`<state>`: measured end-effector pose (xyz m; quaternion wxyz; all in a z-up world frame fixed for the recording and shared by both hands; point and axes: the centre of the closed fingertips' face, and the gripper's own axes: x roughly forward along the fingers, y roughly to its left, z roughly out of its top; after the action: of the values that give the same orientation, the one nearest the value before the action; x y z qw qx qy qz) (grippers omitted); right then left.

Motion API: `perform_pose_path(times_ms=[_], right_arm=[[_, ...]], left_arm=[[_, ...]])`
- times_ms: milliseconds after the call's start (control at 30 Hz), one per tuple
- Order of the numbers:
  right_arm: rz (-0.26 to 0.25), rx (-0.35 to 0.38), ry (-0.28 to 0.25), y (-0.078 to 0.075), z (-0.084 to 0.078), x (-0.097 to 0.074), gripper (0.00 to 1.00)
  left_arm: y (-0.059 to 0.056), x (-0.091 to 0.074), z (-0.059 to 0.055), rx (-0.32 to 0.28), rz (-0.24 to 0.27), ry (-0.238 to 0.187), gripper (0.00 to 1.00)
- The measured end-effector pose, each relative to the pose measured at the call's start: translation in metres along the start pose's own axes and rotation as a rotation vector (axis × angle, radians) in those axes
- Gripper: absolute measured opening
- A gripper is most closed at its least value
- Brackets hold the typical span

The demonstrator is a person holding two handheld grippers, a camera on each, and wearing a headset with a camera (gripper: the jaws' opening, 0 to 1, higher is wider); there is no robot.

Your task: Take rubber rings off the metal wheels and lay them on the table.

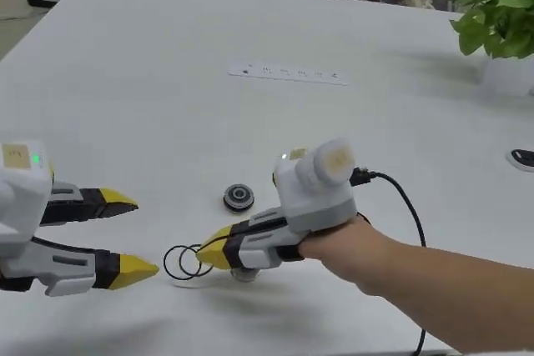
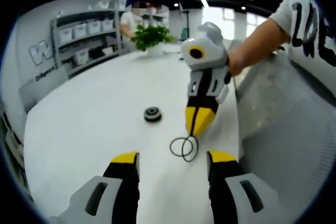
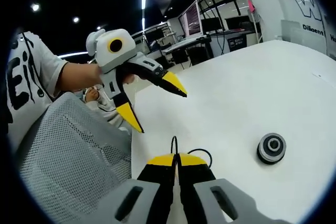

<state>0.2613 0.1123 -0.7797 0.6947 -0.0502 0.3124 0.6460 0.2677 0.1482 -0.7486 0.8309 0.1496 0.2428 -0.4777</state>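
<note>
Black thin rubber rings (image 1: pixel 185 262) lie looped on the white table (image 1: pixel 167 106), one strand pinched in the right gripper's (image 1: pixel 206 258) closed jaws, the left gripper (image 1: pixel 143 236) spread at nine o'clock, while the small metal wheel (image 1: pixel 239 198) at one o'clock looks not yet stripped.

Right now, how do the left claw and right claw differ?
The left claw has its jaws wide apart with nothing between them; the right claw has its jaws shut, pinching a black rubber ring. The left claw sits short of the ring, aimed at it; the right claw's tips are low at the table, where the ring lies. Both have yellow tips on black and grey bodies.
</note>
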Motion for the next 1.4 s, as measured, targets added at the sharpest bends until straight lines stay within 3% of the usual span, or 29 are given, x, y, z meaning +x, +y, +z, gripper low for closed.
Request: perform_pose_path(times_ms=[333, 600, 967, 1400], right_arm=[[-0.038, -0.056, 0.039, -0.004, -0.009, 0.007, 0.01], [-0.056, -0.089, 0.042, -0.007, -0.008, 0.009, 0.13], [-0.064, -0.09, 0.01, -0.007, 0.002, 0.0, 0.25], [-0.117, -0.068, -0.051, -0.027, 0.014, -0.024, 0.28]], left_arm=[[-0.002, -0.001, -0.001, -0.006, 0.006, -0.001, 0.52], [-0.001, 0.0, 0.0, -0.008, 0.005, -0.005, 0.52], [0.003, 0.001, 0.002, -0.011, 0.008, -0.014, 0.52], [0.011, 0.009, 0.011, -0.007, 0.006, -0.025, 0.52]])
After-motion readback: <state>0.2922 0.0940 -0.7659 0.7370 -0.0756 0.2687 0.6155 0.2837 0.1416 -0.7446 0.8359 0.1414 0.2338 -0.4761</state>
